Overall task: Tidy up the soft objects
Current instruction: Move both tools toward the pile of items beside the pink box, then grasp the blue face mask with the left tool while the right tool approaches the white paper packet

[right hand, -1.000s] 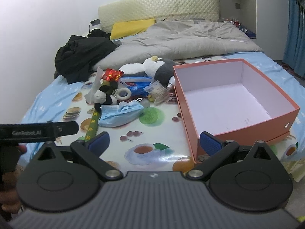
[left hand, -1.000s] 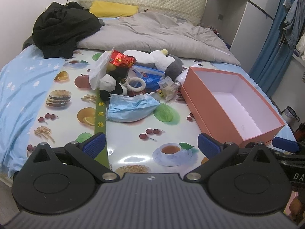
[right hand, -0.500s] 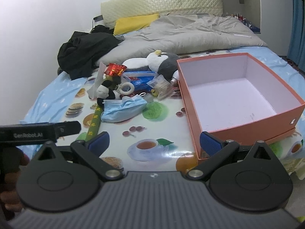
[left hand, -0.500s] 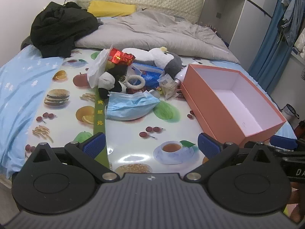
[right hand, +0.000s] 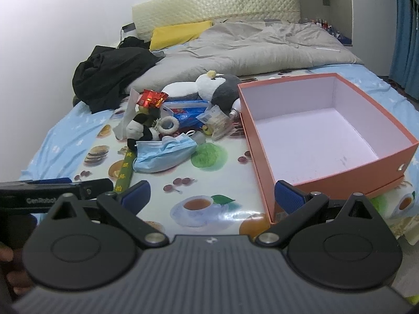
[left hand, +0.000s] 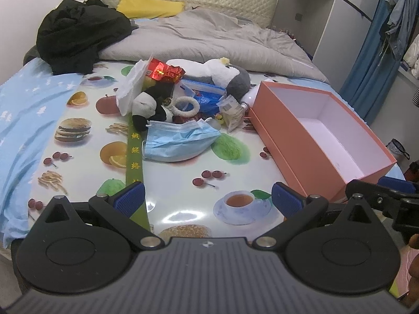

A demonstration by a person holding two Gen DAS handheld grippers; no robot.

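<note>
Open salmon-pink cardboard box (right hand: 324,130) is set empty at the bed's right edge. Grey-and-white plush penguin (left hand: 227,74) and small black-and-white plush panda (left hand: 149,107) are piled mid-bed just left of it, crumpled blue surgical mask (left hand: 178,141) in front. Left tool (left hand: 207,200) and right tool (right hand: 213,195) are held spread, empty, at the foot edge. Mask is best taken first, pinched at a fold, not the strap.

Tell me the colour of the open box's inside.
White inside the box, salmon-orange outside; the right wrist view shows it best.
</note>
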